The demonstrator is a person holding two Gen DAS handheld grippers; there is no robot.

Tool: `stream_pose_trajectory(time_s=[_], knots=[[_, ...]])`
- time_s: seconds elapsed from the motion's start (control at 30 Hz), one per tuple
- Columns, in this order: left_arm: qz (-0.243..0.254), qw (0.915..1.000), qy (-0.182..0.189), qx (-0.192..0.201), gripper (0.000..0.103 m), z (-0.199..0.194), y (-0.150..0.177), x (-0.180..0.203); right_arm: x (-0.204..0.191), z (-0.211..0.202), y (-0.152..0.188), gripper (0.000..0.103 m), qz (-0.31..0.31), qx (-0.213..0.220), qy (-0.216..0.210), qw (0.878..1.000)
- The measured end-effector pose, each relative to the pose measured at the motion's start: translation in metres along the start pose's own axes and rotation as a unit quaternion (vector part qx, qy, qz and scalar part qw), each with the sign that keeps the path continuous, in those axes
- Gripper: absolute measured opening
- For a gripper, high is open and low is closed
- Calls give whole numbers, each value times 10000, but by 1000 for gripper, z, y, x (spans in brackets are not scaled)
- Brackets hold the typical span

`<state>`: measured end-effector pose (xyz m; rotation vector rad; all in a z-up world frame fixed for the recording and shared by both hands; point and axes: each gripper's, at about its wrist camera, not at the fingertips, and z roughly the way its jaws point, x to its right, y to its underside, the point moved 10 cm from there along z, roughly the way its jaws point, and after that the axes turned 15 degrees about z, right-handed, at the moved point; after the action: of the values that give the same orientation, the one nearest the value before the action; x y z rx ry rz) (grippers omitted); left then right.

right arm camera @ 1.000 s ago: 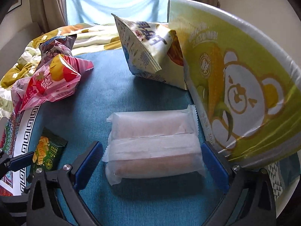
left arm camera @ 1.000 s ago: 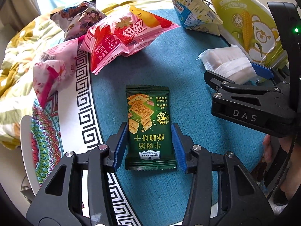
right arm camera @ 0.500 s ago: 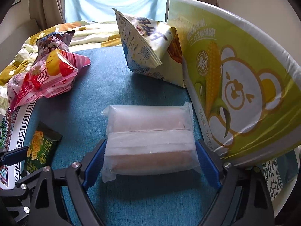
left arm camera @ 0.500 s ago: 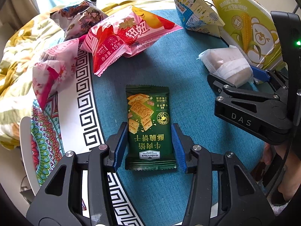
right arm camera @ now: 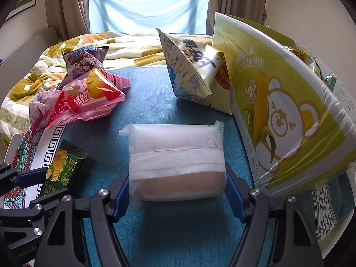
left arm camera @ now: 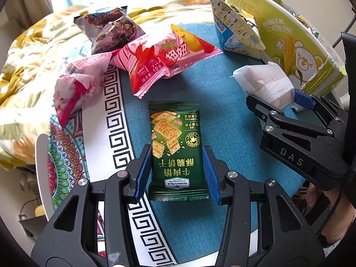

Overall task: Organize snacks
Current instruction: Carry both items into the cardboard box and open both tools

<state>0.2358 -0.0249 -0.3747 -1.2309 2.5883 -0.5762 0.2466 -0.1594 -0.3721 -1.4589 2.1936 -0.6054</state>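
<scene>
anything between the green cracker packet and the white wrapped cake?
Only bare teal mat lies between the green cracker packet and the white wrapped cake. Both wrist views show this.

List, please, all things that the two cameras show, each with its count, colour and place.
green cracker packet: 1, dark green, flat on the blue cloth, between the left gripper's pads
white wrapped cake: 1, translucent white, clamped in the right gripper
pink strawberry bag: 1, pink-red, far left
grey cartoon bag: 1, behind it
blue-white bag: 1, leaning on the corn box
corn box: 1, green-yellow, right
left gripper: 1, black, blue pads
right gripper: 1, black, blue pads
</scene>
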Motion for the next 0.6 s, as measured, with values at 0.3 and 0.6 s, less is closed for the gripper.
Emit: stream_pose_trajectory(time_s=[0.3, 0.6], knots=[[69, 9989, 44, 452, 41, -68, -31, 1, -11, -63, -29, 69, 7, 387, -264, 9989], [445, 9913, -42, 1241, 41, -140, -117, 46, 18, -147, -84, 69, 324, 820, -723, 9935]])
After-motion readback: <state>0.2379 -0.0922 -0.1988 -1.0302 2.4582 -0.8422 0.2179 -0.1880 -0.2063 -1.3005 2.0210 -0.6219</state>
